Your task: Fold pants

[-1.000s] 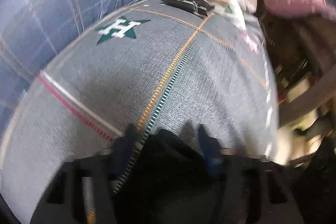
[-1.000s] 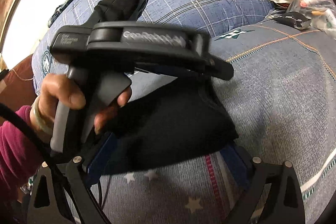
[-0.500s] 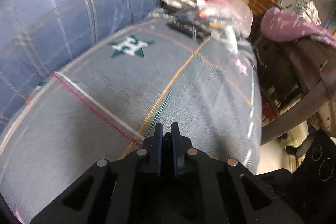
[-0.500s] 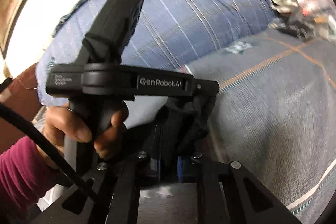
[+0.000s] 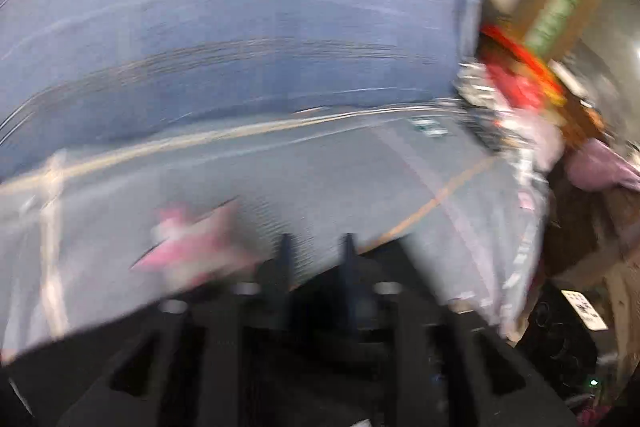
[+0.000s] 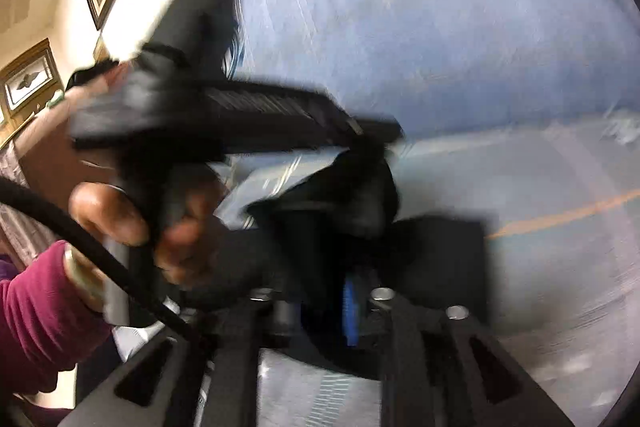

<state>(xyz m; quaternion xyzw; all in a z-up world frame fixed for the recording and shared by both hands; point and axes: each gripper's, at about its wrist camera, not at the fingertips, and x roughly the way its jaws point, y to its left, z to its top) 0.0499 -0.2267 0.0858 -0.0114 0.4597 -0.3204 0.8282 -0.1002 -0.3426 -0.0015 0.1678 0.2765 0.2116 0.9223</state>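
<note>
The black pants (image 6: 352, 199) hang bunched above the grey bedspread (image 6: 540, 267). In the right wrist view my right gripper (image 6: 320, 303) is shut on the black cloth at its lower part. The left gripper (image 6: 360, 139), held by a hand in a magenta sleeve, pinches the cloth's upper end. In the left wrist view the left gripper (image 5: 314, 251) shows two narrow fingers a little apart over the blurred bedspread (image 5: 360, 179); black cloth (image 5: 392, 263) lies low at the right. Both views are motion blurred.
A blue plaid pillow or quilt (image 5: 240, 27) rises behind the bedspread. Red and mixed clutter (image 5: 516, 87) lies at the far right end of the bed. A pink star print (image 5: 192, 247) marks the bedspread. Framed pictures (image 6: 28, 83) hang on the wall at left.
Both grippers went from open around the black cloth to shut on it, then lifted and swung. The left wrist view has turned toward the blue pillow.
</note>
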